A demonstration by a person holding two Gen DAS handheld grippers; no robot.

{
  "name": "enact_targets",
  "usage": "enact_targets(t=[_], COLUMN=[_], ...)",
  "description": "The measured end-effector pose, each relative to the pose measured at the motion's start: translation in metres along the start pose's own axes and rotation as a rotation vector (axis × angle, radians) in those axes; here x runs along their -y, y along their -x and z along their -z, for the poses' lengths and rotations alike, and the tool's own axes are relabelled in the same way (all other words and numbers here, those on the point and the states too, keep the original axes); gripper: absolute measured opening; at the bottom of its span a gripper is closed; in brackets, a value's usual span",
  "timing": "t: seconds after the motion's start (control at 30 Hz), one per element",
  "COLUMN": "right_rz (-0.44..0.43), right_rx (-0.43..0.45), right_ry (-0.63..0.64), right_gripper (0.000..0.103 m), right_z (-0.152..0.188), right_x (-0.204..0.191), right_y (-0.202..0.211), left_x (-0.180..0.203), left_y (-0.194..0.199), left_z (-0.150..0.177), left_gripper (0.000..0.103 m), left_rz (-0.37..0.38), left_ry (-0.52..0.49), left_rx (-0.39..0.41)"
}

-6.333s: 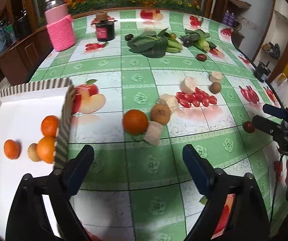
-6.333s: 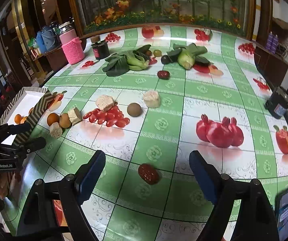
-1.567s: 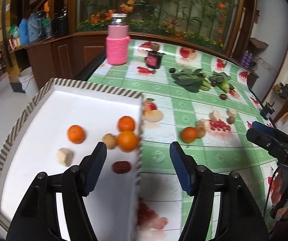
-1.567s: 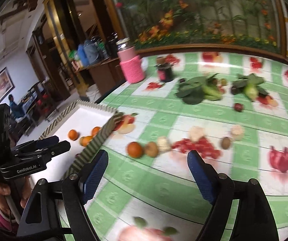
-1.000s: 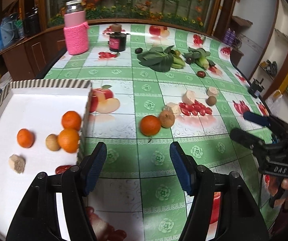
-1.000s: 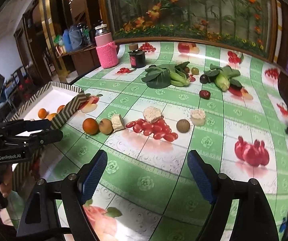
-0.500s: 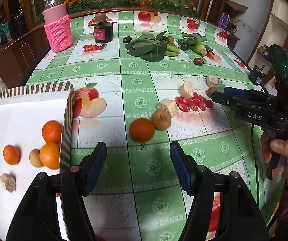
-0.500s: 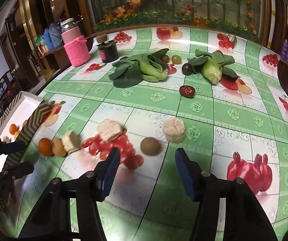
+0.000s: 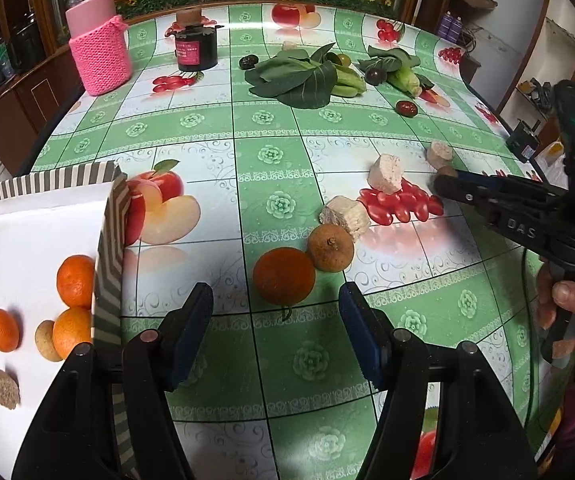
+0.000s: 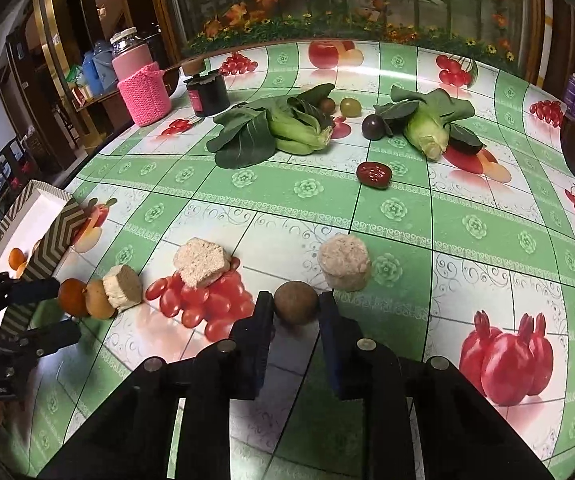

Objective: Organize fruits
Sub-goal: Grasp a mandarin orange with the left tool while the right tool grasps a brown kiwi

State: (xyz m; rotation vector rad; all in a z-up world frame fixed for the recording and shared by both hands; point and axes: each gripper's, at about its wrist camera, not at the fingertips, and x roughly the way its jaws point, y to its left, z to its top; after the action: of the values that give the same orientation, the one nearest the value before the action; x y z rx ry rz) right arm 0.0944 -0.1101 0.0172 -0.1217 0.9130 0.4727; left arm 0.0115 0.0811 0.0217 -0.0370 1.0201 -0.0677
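The brown round fruit sits between the pads of the right gripper, whose jaws are closing on it and appear to touch both of its sides, toward the near edge of the green checked surface. Just beyond it stands a pale round block. The left gripper hangs about half open with nothing between its pads, just short of an orange that touches a brownish fruit. At the surface's left edge, the striped box holds three more oranges. Leafy greens lie toward the far edge.
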Motion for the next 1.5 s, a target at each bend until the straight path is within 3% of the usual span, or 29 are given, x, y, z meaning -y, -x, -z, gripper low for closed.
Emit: enact_targets(t=[0.17,0.23,0.27,0.57,0.87,1.07,1.5], right_rz=[-0.014,-0.017,-0.024,-0.053,-0.139,-0.212,-0.346], right_rx=[0.014,0.024,0.031,0.051,0.027,0.043,0.044], right_ry=[0.002,0.008,0.011,0.101,0.213,0.296,0.299], right_gripper=[0.024,0.024,0.024,0.024,0.024,0.024,0.024], right_z=[0.001,0.001,0.001,-0.005,-0.016,-0.024,-0.019], right_x=[-0.005,-0.008,-0.009,-0.032,-0.080,-0.133,-0.204], right_y=[0.014,0.023,0.029,0.073,0.080,0.080,0.067], left_x=[0.004,0.006,0.006,0.003,-0.012,-0.035,-0.086], left_y=[-0.006,-0.008,-0.009,0.001,0.041,0.071,0.093], left_z=[-0.002,-0.002,-0.001,0.008,0.026,0.038,0.061], left_gripper=[0.059,0.030,0.029,0.028,0.028,0.028,0.028], left_rz=[0.006,0.010,-0.001,0.028,0.038,0.004,-0.087], left_ry=[-0.017,-0.033,-0.038,-0.022,0.023,0.068,0.150], left_rx=[0.004,0.003,0.008,0.026,0.075,0.122,0.152])
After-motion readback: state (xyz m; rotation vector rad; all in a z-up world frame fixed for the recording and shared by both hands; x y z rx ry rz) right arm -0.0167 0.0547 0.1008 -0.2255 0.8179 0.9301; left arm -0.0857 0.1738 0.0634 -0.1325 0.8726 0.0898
